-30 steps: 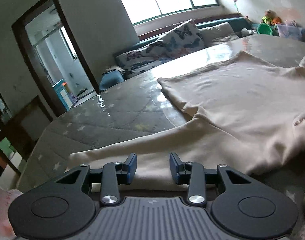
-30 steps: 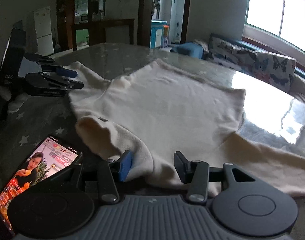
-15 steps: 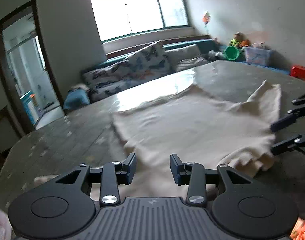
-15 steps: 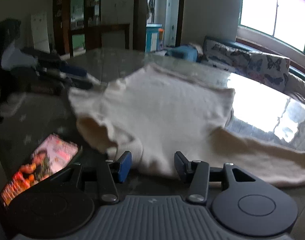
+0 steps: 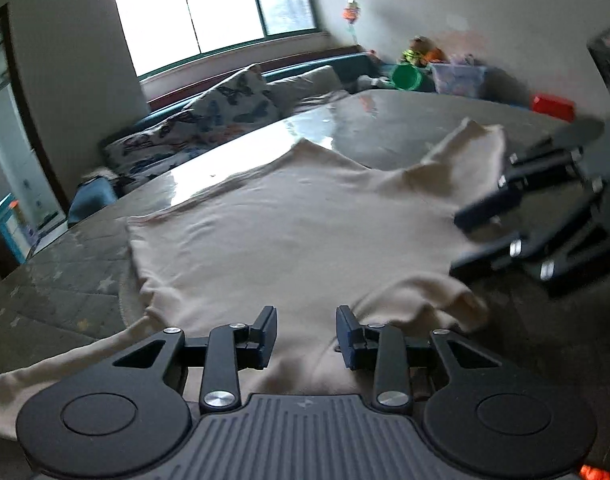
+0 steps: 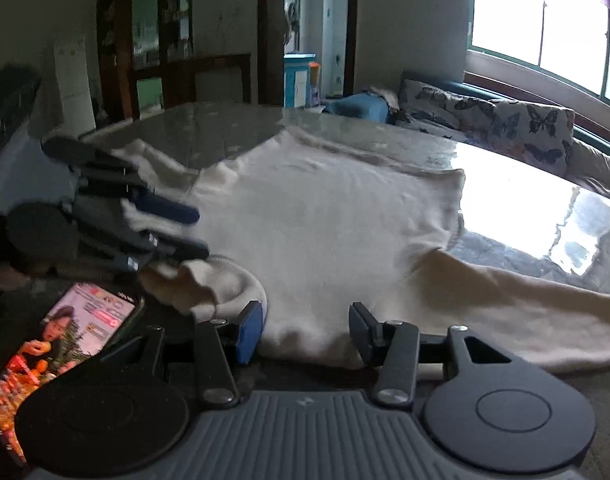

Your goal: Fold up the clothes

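A cream long-sleeved top [image 5: 289,232] lies spread flat on the table [image 5: 385,128]; it also shows in the right wrist view [image 6: 337,224]. My left gripper [image 5: 305,334] is open, low over the garment near its collar edge, with cloth between the jaws but not pinched. My right gripper [image 6: 305,330] is open at the garment's shoulder edge beside the rolled collar [image 6: 225,284]. Each gripper shows in the other's view: the right one [image 5: 481,236] at the right, the left one [image 6: 193,232] at the left, blurred.
A phone [image 6: 61,332] with a lit screen lies on the table at my right gripper's left. One sleeve [image 6: 525,304] trails to the right. A sofa with butterfly cushions [image 5: 233,116] runs behind the table under the window. Toys and a green bowl [image 5: 405,78] sit far right.
My left gripper has swung from the sleeve end toward the collar side, close to the right gripper. The right gripper has shifted slightly along the shoulder edge. Both stay open.
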Motion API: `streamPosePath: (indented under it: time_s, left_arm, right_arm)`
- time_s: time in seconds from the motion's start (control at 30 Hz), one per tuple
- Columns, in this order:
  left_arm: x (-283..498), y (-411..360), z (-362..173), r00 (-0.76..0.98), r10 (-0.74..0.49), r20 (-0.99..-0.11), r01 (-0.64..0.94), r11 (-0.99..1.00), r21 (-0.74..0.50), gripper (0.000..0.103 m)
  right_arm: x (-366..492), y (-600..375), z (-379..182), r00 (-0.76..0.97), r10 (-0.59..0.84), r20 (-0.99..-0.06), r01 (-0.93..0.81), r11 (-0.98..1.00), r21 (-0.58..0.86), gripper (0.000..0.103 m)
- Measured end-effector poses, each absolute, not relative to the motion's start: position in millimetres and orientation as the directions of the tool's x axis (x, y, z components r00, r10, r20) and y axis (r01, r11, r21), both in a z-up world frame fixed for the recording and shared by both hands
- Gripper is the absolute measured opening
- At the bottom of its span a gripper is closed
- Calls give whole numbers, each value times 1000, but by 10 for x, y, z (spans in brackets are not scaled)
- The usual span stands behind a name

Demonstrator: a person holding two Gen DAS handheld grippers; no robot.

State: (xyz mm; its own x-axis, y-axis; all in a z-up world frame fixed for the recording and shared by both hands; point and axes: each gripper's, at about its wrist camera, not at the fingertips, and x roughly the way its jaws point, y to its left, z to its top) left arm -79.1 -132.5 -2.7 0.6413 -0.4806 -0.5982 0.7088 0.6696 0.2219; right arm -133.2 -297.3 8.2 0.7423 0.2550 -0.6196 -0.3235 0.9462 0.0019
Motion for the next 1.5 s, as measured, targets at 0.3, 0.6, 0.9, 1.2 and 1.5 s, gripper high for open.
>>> streamPosePath:
  time_s: [0.3, 0.6, 0.9, 1.2, 1.5]
  left_arm:
    - [-842, -1351, 160, 626, -531, -571, 735, 645, 206, 36]
    - [-836, -1546, 269, 618, -566, -546, 753, 625, 205, 36]
    - [-777, -1570, 306, 616, -563, -550, 751, 631, 196, 36]
    - [-803, -1646, 263, 591, -574, -567, 773, 604, 195, 36]
    - [-781, -1806, 206, 547, -583, -600, 792, 593, 146, 40]
  right_arm:
    - [-1408, -3835, 244, 806, 55, -589, -41, 999, 36, 52]
    - [-1328, -4723, 141, 789, -188, -585, 288, 954, 83, 52]
    - [-1232, -5124, -37, 757, -253, -603, 416, 898, 145, 49]
    - [-1193, -5134, -71, 747, -259, -612, 434, 888, 154, 47]
    - [-1071, -5121, -72, 748, -249, -615, 419, 896, 147, 11]
